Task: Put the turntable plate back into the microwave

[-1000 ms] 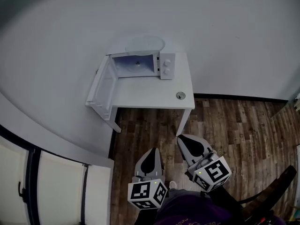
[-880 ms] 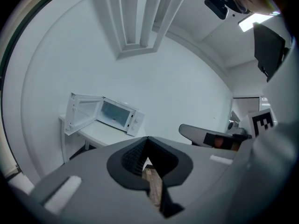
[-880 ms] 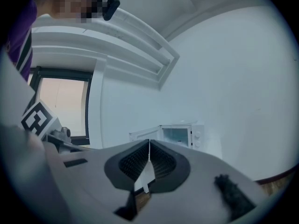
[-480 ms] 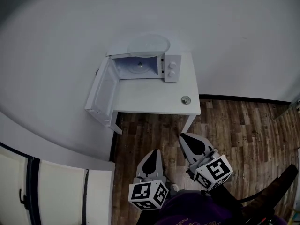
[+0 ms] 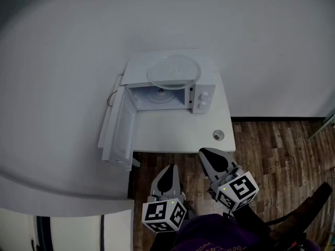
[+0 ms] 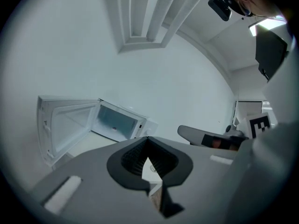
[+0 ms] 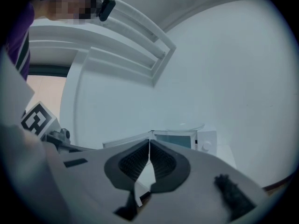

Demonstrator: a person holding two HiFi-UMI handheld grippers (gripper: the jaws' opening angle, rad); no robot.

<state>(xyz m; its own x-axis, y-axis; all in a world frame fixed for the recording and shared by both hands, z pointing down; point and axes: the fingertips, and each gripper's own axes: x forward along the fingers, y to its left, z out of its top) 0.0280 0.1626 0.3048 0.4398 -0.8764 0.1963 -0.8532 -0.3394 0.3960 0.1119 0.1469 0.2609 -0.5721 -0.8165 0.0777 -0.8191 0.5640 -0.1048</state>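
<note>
Turntable plate (image 5: 174, 72): lay flat atop the microwave (image 5: 202, 95) at the table's (image 5: 178, 137) rear edge, not yet inside. Left gripper (image 5: 169, 168) and right gripper (image 5: 205, 152): jaws pressed together, empty, at the table's front edge. Plate ahead, well apart; right slightly nearer.

My pictures look dim and grey. They bend round at the edges and go black in the corners. A bright light (image 6: 267, 25) glares in the left gripper view.
</note>
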